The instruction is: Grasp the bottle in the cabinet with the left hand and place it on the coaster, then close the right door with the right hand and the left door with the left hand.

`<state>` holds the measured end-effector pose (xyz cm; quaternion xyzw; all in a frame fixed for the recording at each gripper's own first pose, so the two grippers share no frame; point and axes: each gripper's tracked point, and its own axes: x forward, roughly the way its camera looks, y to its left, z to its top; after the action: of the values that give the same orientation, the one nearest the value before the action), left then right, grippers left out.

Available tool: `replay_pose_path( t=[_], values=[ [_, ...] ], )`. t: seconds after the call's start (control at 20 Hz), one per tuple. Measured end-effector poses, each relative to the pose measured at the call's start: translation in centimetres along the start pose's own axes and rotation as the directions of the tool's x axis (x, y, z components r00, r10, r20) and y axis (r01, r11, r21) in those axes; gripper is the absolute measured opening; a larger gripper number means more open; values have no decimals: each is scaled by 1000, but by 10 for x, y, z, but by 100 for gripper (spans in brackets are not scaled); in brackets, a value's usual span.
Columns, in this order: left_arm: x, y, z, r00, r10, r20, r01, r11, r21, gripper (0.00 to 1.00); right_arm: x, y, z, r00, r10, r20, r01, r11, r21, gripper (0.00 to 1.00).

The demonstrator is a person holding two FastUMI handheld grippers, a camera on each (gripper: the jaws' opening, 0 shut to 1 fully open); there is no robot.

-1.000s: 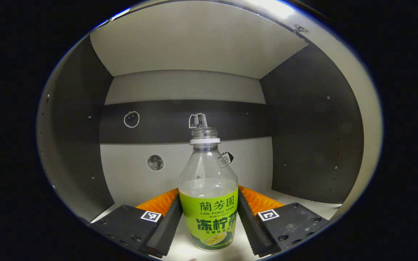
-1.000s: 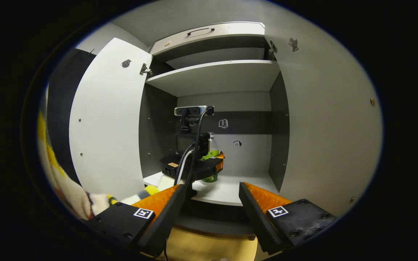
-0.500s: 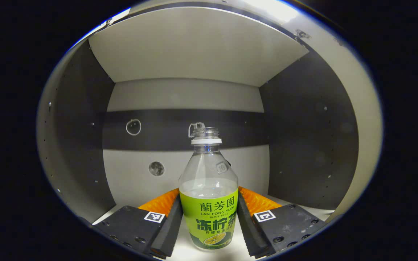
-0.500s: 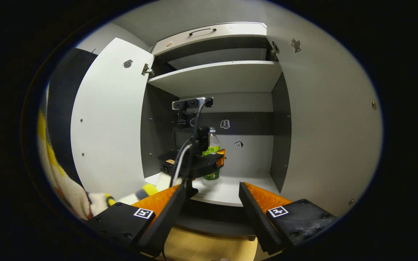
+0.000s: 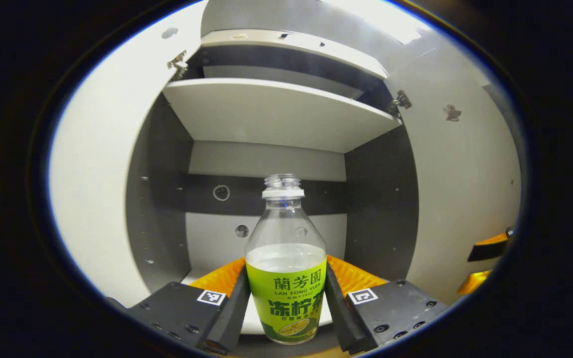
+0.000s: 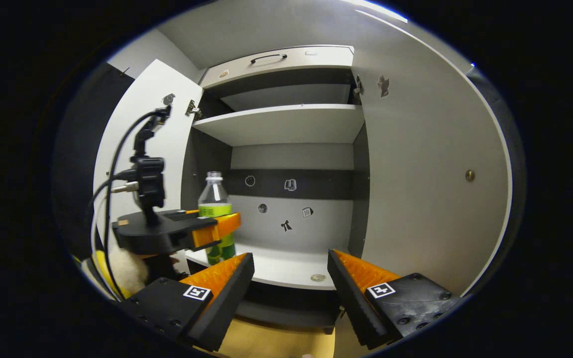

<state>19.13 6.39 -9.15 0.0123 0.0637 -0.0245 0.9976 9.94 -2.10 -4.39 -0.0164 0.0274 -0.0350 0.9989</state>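
A clear uncapped bottle point(image 5: 286, 293) with a green label and some liquid in it stands upright between the fingers of my left gripper point(image 5: 286, 271), which is shut on its labelled body. In the right gripper view the same bottle point(image 6: 214, 199) hangs in the left gripper point(image 6: 217, 231) in front of the cabinet's lower shelf point(image 6: 276, 268), near the shelf's left end. Both doors stand open: the left door point(image 6: 140, 149) and the right door point(image 6: 426, 199). My right gripper point(image 6: 290, 278) is open and holds nothing, low in front of the cabinet.
An upper shelf point(image 6: 286, 124) and a drawer front with a handle point(image 6: 276, 59) lie above. A small round disc point(image 6: 318, 278) lies at the lower shelf's front edge. A wooden surface point(image 6: 266, 343) shows below the cabinet. A sleeve point(image 6: 117, 266) is behind the left gripper.
The left gripper has drawn back out of the cabinet with the bottle, off the shelf and toward the left door. The right gripper has stayed open and shifted only slightly.
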Motion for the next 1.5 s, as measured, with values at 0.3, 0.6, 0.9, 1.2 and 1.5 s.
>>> replay_pose_path(
  t=[0.3, 0.6, 0.9, 1.2, 1.5],
  values=[
    [-114, -12, -50, 997, -18, -72, 13, 997, -73, 75, -37, 1, 12, 998, -51, 24, 53, 998, -46, 98],
    [-206, -64, -131, 986, -107, -130, 90, 987, -133, 75, -82, -5, -1, 990, -139, -5, 139, 987, -80, 98],
    [-228, -83, -221, 985, -62, -160, 36, 986, -165, 75, -119, 3, -23, 993, -103, -50, 102, 995, -25, 98],
    [-228, -65, -300, 974, 110, -196, -124, 990, -62, 76, -124, 1, -41, 998, -3, -62, 5, 999, 32, 98],
    [-230, -67, -320, 976, 125, -177, -126, 992, 4, 76, -125, 8, -80, 991, 71, -116, -64, 996, 70, 98]
  ],
)
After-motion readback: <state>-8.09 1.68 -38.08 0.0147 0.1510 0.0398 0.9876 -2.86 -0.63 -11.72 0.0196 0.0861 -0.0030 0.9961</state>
